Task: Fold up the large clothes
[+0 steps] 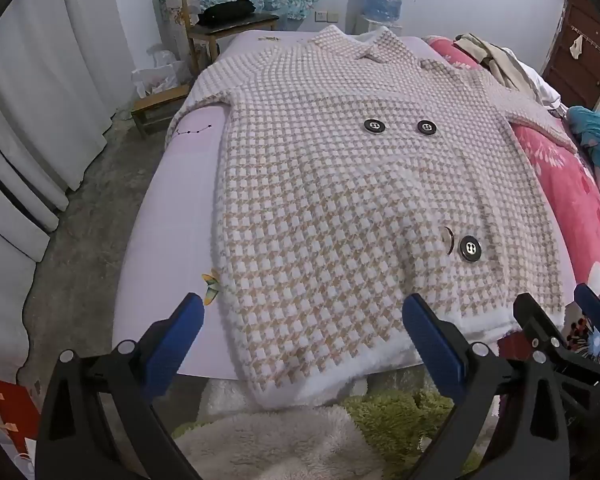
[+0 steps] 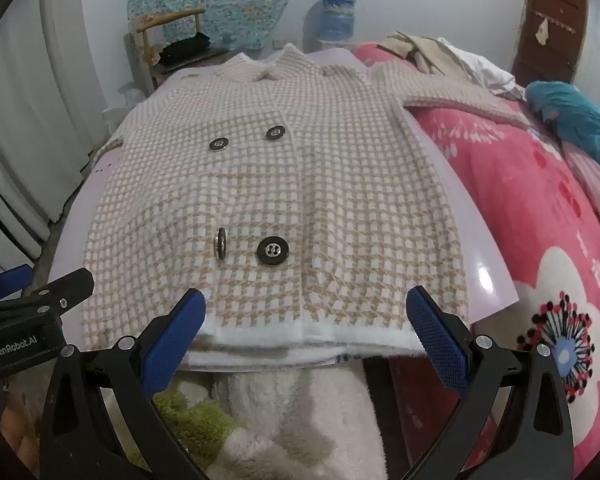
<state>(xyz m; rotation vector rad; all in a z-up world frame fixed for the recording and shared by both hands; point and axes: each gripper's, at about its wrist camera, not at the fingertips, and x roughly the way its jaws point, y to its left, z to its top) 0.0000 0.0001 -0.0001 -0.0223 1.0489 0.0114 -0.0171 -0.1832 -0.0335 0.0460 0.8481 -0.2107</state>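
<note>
Right wrist view: right gripper [image 2: 306, 312] spread wide at bottom centre, clasping nothing; left gripper [image 2: 28, 292] at lower left, marked "GenRobot.AI", likewise apart. Checked coat [image 2: 284, 200] flat across frame centre on lilac sheet [image 2: 488, 276].

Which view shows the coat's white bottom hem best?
The right wrist view: the hem of the coat runs unbroken between the open right gripper. The left wrist view shows it slanted, partly behind the open left gripper.
</note>
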